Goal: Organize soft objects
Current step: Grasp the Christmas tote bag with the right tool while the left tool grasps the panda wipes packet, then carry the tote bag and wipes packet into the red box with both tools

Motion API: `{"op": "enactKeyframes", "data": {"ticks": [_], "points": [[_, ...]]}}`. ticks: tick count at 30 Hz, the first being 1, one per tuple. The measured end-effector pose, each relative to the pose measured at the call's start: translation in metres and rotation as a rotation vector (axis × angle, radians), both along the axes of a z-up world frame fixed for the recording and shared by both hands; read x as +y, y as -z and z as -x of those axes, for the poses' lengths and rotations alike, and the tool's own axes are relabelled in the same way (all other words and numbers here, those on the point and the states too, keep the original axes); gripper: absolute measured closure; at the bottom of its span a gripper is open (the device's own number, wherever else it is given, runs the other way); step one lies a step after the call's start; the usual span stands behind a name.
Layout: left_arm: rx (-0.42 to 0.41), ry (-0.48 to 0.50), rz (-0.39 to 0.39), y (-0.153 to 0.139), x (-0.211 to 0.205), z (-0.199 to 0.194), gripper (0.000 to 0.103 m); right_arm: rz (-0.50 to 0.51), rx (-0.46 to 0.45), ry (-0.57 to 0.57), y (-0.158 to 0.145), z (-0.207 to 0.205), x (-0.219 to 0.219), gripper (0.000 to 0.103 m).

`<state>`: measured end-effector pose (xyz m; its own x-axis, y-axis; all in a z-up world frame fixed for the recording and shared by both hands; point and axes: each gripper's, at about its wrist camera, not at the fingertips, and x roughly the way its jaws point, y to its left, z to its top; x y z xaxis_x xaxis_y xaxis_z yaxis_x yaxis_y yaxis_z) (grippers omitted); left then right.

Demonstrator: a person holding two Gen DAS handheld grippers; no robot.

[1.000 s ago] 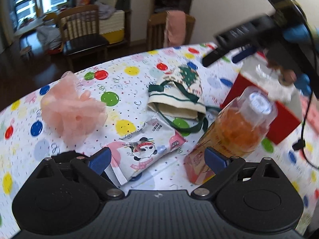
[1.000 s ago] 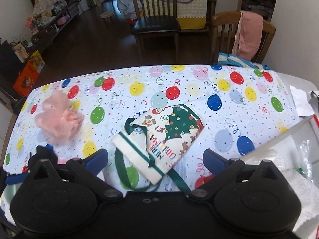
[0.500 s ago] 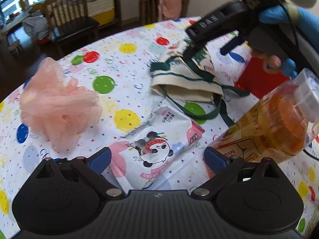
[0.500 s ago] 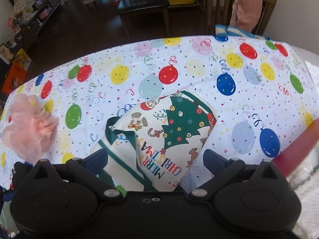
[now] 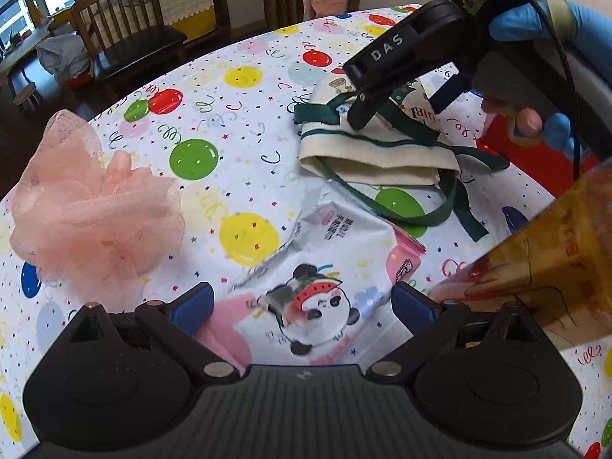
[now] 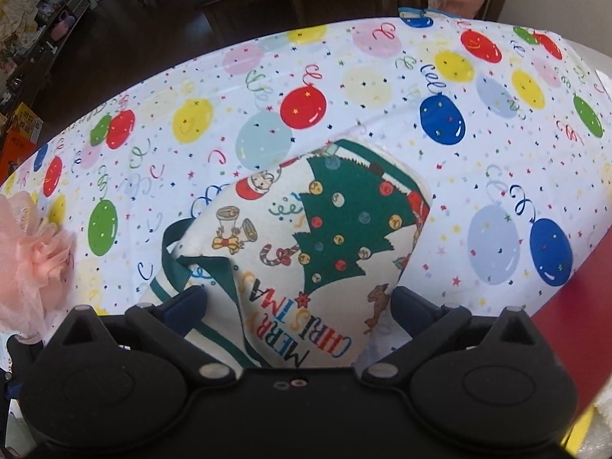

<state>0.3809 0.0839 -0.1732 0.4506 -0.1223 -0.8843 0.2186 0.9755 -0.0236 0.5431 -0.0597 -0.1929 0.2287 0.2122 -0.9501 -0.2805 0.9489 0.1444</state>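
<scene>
On the counter [image 5: 244,88], the mesh puff [image 5: 91,206] lies at 9 o'clock of the snack packet [image 5: 317,287], the cloth bag [image 5: 378,153] at 1 o'clock, the bottle [image 5: 550,267] at 3 o'clock.

pink mesh pouf [image 5: 95,206], balloon-print tablecloth [image 6: 363,88]

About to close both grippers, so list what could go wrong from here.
1. The right gripper is open over the Christmas bag; it could pinch only a loose green strap and drag the bag.
2. That strap trails onto the panda packet, so lifting the bag may tug it.
3. The amber bottle leans beside the open left gripper and might get knocked.
</scene>
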Motion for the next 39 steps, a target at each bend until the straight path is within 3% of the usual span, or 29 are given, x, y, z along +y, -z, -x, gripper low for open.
{"op": "enactKeyframes", "data": {"ticks": [11,13,16,21,24,26,28,32,39], "points": [[0.066,-0.016,0.033,0.022,0.005,-0.014,0.004,0.02,-0.026,-0.007,0.009,0.002,0.008,0.002],[0.066,-0.019,0.005,0.025,0.003,-0.014,0.014,0.028,-0.037,-0.013,0.009,0.003,0.01,0.004],[0.052,-0.008,-0.03,0.024,-0.002,-0.012,0.019,0.04,-0.057,-0.026,0.009,0.005,0.011,0.009],[0.042,-0.038,-0.016,0.021,0.002,-0.012,0.026,0.064,-0.088,-0.041,0.007,0.009,0.013,0.029],[0.035,-0.06,-0.003,0.019,0.005,-0.011,0.03,0.09,-0.114,-0.051,0.005,0.012,0.014,0.052],[0.031,-0.076,0.004,0.018,0.007,-0.011,0.032,0.095,-0.132,-0.056,0.003,0.014,0.012,0.079],[0.028,-0.088,0.007,0.017,0.007,-0.011,0.036,0.107,-0.154,-0.048,-0.001,0.014,0.01,0.089],[0.012,-0.105,-0.007,0.012,0.005,-0.009,0.038,0.077,-0.182,-0.031,-0.01,0.017,0.001,0.097],[-0.005,-0.167,0.026,-0.004,0.015,-0.009,0.038,0.018,-0.226,-0.009,-0.034,0.027,-0.012,0.099]]}}
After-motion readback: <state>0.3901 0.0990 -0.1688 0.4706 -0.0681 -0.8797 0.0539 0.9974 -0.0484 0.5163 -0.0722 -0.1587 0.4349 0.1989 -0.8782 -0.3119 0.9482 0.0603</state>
